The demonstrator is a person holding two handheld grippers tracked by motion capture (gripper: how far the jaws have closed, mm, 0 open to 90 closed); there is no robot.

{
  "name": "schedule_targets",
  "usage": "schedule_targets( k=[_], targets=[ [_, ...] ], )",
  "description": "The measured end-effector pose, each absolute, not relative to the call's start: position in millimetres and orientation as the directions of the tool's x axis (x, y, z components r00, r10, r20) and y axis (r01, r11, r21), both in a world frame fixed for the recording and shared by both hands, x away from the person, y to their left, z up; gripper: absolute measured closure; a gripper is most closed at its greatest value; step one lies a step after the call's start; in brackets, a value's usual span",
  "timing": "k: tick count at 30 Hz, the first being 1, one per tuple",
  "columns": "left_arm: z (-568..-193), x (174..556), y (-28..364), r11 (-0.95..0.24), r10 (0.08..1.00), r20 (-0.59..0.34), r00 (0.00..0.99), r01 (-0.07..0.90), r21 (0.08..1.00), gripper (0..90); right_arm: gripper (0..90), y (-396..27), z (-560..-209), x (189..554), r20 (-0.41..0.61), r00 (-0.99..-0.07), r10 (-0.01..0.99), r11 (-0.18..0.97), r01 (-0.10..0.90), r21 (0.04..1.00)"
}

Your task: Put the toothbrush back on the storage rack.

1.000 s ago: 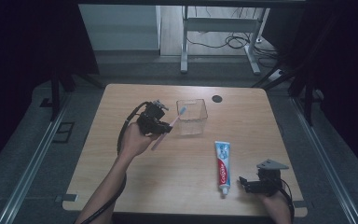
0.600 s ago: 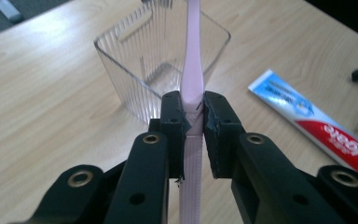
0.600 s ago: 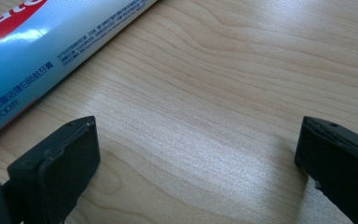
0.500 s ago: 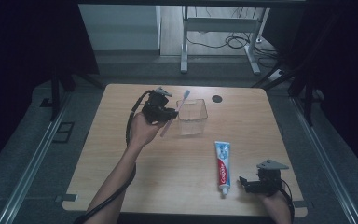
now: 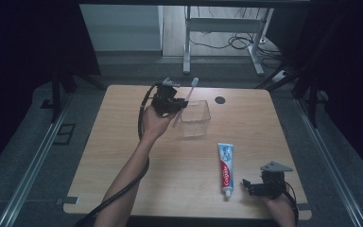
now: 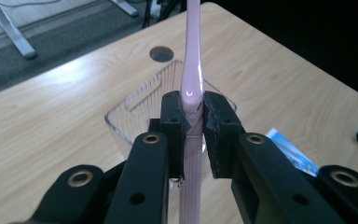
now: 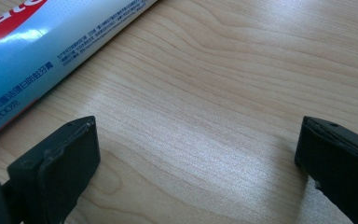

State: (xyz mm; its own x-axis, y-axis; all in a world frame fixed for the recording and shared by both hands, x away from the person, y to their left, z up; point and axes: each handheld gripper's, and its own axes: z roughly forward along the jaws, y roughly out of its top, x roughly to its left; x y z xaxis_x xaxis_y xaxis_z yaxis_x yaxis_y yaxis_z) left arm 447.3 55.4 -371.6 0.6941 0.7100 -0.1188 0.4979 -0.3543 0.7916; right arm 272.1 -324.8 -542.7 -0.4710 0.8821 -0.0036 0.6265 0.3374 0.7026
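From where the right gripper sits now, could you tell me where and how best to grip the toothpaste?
Grip the toothpaste across its flat mid-body, coming straight down. It lies flat on the table, cap toward the person, so its long sides are free. The right gripper, open beside the cap end, would need to turn crosswise.

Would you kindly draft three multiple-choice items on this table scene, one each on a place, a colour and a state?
1. Where does the toothpaste tube lie?
A. inside the clear container
B. flat on the table, beside the right tool
C. in the left tool

2. What colour is the toothbrush?
A. pink
B. green
C. black

3. How do the right tool's jaws stand?
A. shut on the tube
B. shut on nothing
C. open

Key: 1 B, the tube rests on the wood left of the right tool; 2 A, its pale pink handle shows in the left tool over the clear container; 3 C, bare wood shows between the jaws.
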Motion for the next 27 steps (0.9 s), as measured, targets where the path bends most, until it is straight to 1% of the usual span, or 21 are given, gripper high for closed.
schedule_targets(
  k=[15,19,27],
  targets=[
    [-371.5,468.1,41.3,-0.285,0.737,-0.116,0.666,0.462,0.840,78.9,0.0,-324.8,-542.7,272.1,-0.004,-0.471,0.882,0.338,0.626,0.703],
    [-375.4,472.6,37.6,-0.267,0.742,-0.108,0.661,0.440,0.857,78.9,0.0,-324.8,-542.7,272.1,-0.004,-0.471,0.882,0.338,0.626,0.703],
    [-391.4,479.4,28.9,-0.257,0.751,-0.108,0.651,0.439,0.861,78.9,0.0,-324.8,-542.7,272.1,-0.004,-0.471,0.882,0.338,0.626,0.703]
  ],
)
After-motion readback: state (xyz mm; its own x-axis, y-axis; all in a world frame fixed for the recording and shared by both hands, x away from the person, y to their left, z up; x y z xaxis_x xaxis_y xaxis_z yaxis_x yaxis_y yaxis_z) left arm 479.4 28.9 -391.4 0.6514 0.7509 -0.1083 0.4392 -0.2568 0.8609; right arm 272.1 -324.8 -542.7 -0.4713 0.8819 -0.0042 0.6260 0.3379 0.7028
